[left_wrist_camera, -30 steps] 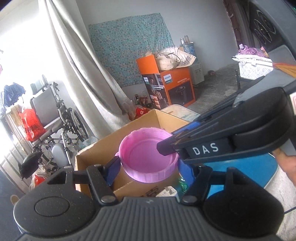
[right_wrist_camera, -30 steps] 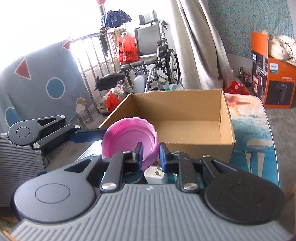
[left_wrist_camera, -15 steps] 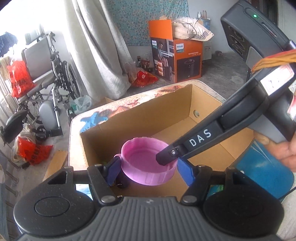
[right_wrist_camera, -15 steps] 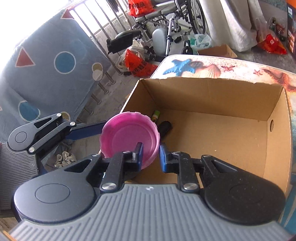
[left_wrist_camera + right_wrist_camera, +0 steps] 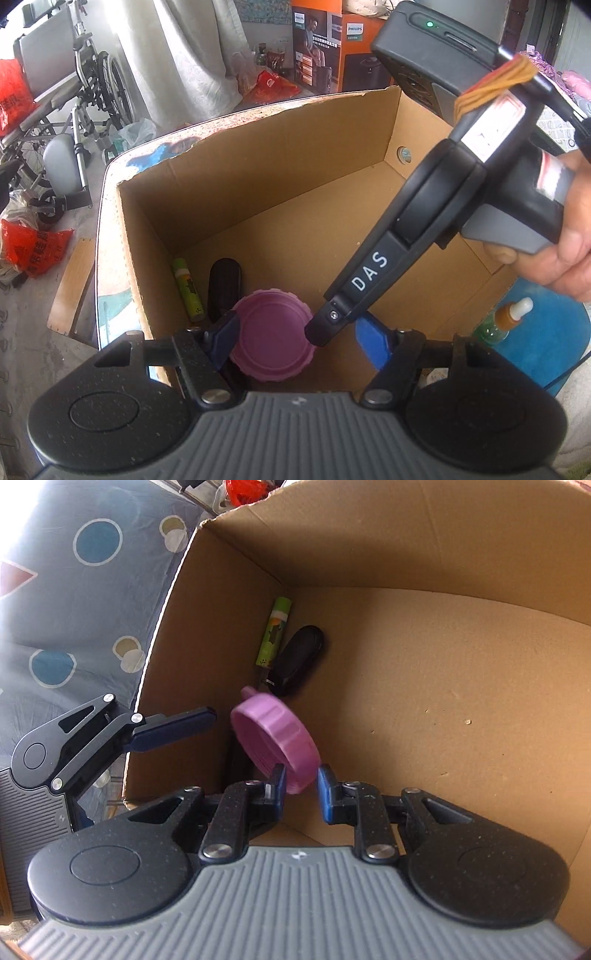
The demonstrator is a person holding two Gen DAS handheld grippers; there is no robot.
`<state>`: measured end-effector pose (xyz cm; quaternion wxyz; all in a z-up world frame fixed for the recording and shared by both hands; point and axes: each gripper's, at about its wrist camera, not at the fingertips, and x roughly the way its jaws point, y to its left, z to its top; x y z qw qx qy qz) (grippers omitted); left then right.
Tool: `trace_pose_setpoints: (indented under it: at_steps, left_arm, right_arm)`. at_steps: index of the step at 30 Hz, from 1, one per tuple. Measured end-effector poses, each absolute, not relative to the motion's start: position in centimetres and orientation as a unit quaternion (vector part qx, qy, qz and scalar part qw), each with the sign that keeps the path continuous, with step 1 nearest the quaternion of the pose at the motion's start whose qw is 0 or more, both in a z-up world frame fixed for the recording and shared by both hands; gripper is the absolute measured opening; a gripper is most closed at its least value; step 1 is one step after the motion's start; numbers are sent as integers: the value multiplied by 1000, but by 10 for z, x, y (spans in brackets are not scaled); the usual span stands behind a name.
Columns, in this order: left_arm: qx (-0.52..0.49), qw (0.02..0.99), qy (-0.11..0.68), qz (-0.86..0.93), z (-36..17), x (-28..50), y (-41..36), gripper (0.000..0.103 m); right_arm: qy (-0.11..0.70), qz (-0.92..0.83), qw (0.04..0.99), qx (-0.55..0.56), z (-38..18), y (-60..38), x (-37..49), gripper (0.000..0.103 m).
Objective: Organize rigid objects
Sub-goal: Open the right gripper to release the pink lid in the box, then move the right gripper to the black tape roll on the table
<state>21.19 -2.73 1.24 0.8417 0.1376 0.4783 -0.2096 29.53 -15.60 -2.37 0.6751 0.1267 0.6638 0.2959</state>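
While the right hand-held gripper (image 5: 301,788) pinches the pink lid's (image 5: 275,740) rim, tilted inside the box (image 5: 424,635), the left hand-held gripper (image 5: 295,341) has just widened, straddling the lid without squeezing. Green tube (image 5: 275,631) and black case (image 5: 297,659) lie in the corner.

right claw (image 5: 301,784): pinching pink lid (image 5: 275,744) rim | lid: tilted, inside cardboard box (image 5: 443,535)

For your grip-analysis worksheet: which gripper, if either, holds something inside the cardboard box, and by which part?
The right gripper pinches the pink lid by its rim. The left gripper is open around the lid, not gripping.
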Motion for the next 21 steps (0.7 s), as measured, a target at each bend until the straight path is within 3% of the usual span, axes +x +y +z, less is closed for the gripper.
trace_pose_setpoints:
  at_steps: [8,14,21]
  left_arm:
    - [102,851,471,-210,29,209,-19,75]
    - [66,875,426,-219,61,176,-7,77]
    - [29,893,378,-244,92,110,3,82]
  right_arm:
    - [655,305,677,140,-19,-155,297,19]
    - [602,309,715,173,25,-200,275,22]
    - [516,311,773,198,82,-259,190,26]
